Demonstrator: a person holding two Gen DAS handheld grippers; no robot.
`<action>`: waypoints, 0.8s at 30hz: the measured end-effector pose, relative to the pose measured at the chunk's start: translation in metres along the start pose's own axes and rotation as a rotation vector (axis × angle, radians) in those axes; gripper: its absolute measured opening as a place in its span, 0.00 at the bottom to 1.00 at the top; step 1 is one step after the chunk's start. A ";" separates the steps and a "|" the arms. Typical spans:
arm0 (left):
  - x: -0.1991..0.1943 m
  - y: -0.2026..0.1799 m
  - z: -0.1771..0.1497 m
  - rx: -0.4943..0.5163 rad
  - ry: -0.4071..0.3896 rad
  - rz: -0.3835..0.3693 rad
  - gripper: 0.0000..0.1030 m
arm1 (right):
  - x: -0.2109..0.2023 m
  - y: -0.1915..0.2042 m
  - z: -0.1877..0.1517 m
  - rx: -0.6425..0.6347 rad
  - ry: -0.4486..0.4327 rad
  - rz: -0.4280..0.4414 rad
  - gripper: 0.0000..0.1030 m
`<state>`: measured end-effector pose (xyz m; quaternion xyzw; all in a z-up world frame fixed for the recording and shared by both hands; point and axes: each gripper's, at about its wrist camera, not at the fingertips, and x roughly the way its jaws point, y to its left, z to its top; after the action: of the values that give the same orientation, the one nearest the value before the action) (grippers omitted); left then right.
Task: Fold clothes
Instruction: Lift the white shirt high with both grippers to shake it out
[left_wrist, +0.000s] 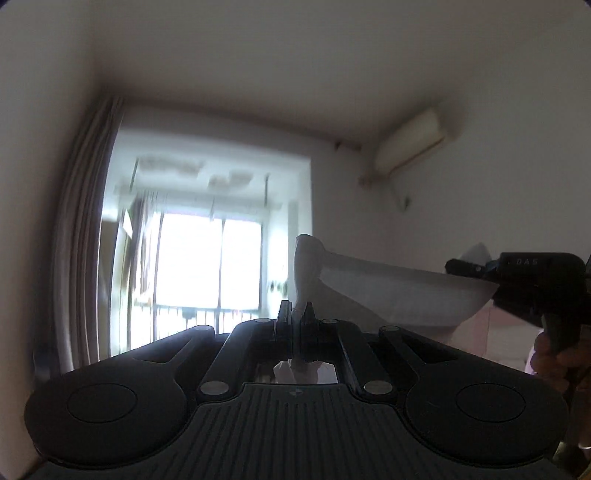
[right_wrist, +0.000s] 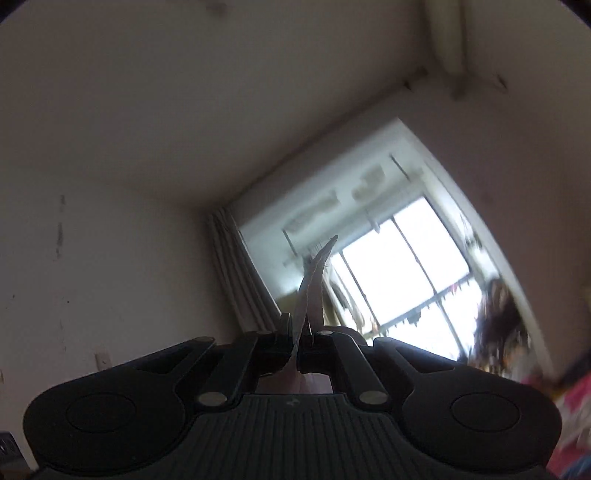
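The cloth (left_wrist: 388, 291) lies on nothing: my two tools carry it in the air. My left tool (left_wrist: 298, 314) is clamped on a bunched end, my right tool (right_wrist: 301, 332) on a thin edge, and the cloth sags between them. Under it, low in the left view, a pale pink surface (left_wrist: 495, 332) shows. I cannot tell what it is. A blurred pink-red patch (right_wrist: 569, 413) fills the right view's edge.
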<state>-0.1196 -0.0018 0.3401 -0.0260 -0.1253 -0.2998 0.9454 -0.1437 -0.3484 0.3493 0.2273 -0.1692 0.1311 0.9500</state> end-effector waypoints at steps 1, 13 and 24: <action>-0.005 -0.006 0.012 0.007 -0.022 -0.002 0.02 | -0.004 0.010 0.014 -0.028 -0.020 0.010 0.02; -0.043 -0.038 0.053 0.031 -0.173 -0.040 0.02 | -0.041 0.065 0.066 -0.182 -0.175 0.012 0.02; -0.008 -0.030 -0.012 -0.018 -0.051 -0.044 0.02 | -0.002 0.015 0.027 -0.213 -0.118 -0.075 0.02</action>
<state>-0.1406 -0.0227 0.3259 -0.0393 -0.1475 -0.3209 0.9348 -0.1575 -0.3482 0.3773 0.1385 -0.2293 0.0630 0.9614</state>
